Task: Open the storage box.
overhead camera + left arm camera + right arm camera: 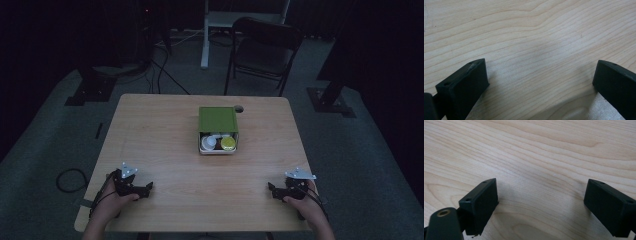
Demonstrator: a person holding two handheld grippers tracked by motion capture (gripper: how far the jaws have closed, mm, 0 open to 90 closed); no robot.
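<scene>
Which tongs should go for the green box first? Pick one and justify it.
Right, narrowly. The green box sits right of the table's middle, so the right tongs look slightly nearer than the left tongs. Both stand open and empty over bare wood.

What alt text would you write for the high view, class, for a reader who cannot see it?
A person's hands rest the left gripper and right gripper, both open, on a wooden table. Mid-table sits a green box whose open near side shows small containers.
</scene>
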